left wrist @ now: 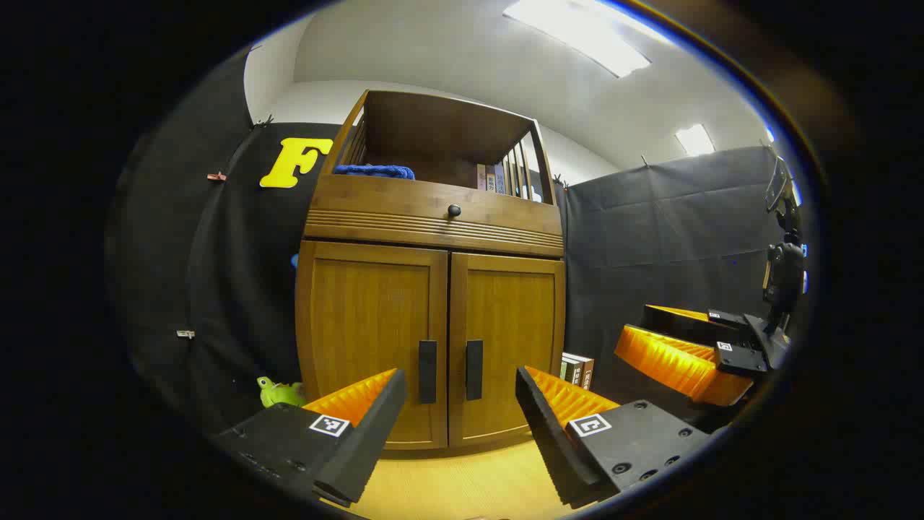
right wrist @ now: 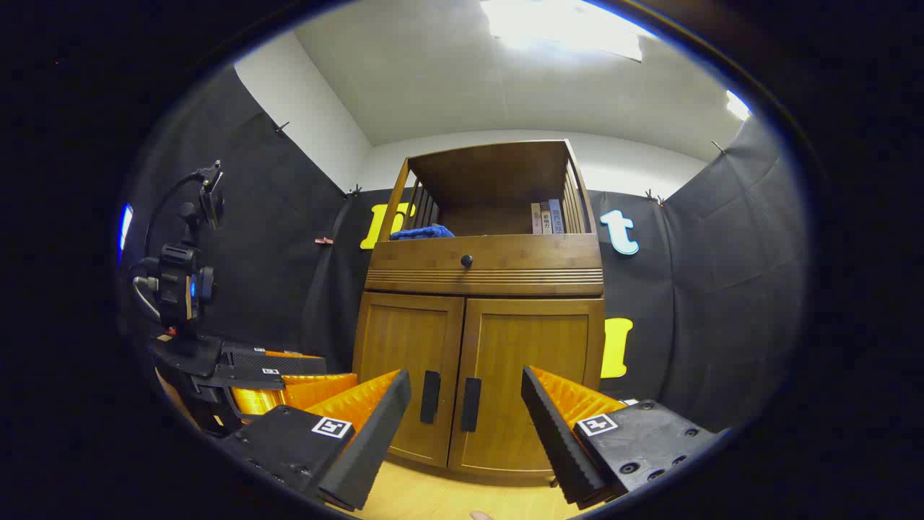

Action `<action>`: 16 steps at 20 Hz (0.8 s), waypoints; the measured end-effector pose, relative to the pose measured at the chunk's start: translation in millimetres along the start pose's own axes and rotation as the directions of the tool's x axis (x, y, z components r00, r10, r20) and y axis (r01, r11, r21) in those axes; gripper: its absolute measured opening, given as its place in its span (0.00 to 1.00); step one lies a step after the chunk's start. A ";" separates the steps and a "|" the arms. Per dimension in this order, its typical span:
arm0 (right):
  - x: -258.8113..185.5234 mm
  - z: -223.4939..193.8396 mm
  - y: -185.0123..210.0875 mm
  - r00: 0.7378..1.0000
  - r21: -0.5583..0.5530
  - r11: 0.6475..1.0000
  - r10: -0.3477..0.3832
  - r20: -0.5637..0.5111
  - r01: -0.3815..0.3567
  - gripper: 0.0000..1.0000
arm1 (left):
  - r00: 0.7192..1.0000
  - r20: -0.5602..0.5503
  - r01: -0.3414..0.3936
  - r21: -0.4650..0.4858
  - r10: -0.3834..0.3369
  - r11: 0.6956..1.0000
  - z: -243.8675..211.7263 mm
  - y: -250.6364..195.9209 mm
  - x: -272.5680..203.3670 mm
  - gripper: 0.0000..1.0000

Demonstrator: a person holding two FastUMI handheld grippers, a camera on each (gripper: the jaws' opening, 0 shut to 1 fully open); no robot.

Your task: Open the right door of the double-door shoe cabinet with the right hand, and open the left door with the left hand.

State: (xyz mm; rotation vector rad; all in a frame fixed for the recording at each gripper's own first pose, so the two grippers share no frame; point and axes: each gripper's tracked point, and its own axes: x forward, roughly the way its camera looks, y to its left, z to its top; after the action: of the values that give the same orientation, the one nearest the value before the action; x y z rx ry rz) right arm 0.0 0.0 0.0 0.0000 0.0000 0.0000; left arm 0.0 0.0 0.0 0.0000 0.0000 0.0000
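The shoe cabinet [left wrist: 433, 289] stands on a pale wooden floor [left wrist: 469, 484] against the black cloth wall, straight ahead of both grippers. It is warm brown wood, with an open shelf on top, a drawer with a small dark knob [left wrist: 454, 210] below it, and two panelled doors at the bottom. The left door [left wrist: 372, 339] and the right door [left wrist: 509, 339] are both closed, each with a dark upright handle by the centre seam.

The left gripper [left wrist: 458, 397] hangs in front of the doors with its jaws spread wide, holding nothing. The right gripper [right wrist: 465, 401] is likewise released and apart from the cabinet.

On the shelf lie a blue cloth [left wrist: 374, 171] and a few books [left wrist: 494, 178], partly screened by side slats. A green toy [left wrist: 280, 392] beside the cabinet is half hidden, its shape hard to make out. More books [left wrist: 577, 370] peek out at the other side.
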 end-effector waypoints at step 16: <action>12.1 -15.3 -5.4 0.998 -0.004 1.000 -0.017 -0.052 0.017 0.97 | 1.000 0.022 -0.020 -0.011 0.020 1.000 1.6 10.8 2.5 0.95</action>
State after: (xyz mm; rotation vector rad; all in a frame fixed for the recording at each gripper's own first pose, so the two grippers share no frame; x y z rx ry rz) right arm 12.1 -5.4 -15.3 -0.0035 0.0522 -0.0174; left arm 2.5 10.8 1.6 -0.0113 -0.0219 0.0199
